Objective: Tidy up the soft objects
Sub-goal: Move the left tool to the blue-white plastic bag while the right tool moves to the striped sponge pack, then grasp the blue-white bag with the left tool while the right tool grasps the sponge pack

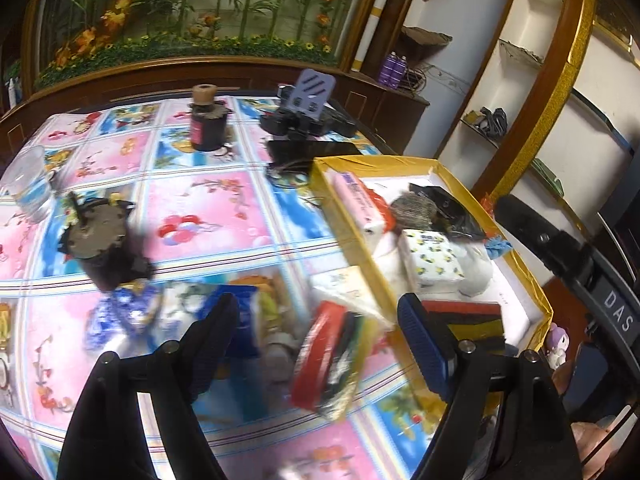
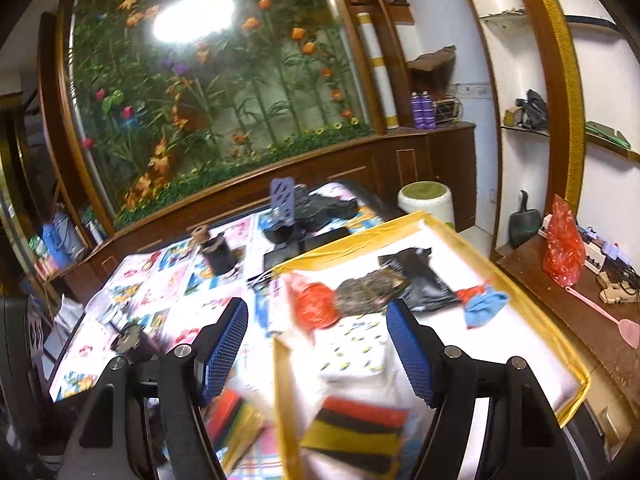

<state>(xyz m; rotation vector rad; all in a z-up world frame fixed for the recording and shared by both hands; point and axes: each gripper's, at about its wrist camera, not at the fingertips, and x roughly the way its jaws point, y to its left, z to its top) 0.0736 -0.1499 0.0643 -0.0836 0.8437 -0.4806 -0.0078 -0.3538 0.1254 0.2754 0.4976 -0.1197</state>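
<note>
A gold-rimmed box (image 1: 452,176) (image 2: 516,280) with a white floor stands at the table's right. In it lie a lemon-print tissue pack (image 1: 430,258) (image 2: 358,352), a striped sponge pack (image 1: 464,318) (image 2: 356,428), a pink pack (image 1: 358,196), a red bag (image 2: 314,304), a grey scrubber (image 2: 366,288) and a blue cloth (image 2: 484,308). On the cloth-covered table outside lie a wrapped sponge pack (image 1: 332,360) (image 2: 232,424) and a blue-white pouch (image 1: 120,316). My left gripper (image 1: 320,332) is open just above the wrapped sponge pack. My right gripper (image 2: 316,344) is open and empty over the box.
Two dark jars (image 1: 106,242) (image 1: 208,124), a clear container (image 1: 28,184), a phone stand on black gear (image 1: 308,108) and a black phone (image 1: 312,148) stand on the table. The other gripper's body (image 1: 568,256) is at the box's right. A side table (image 2: 580,308) lies right.
</note>
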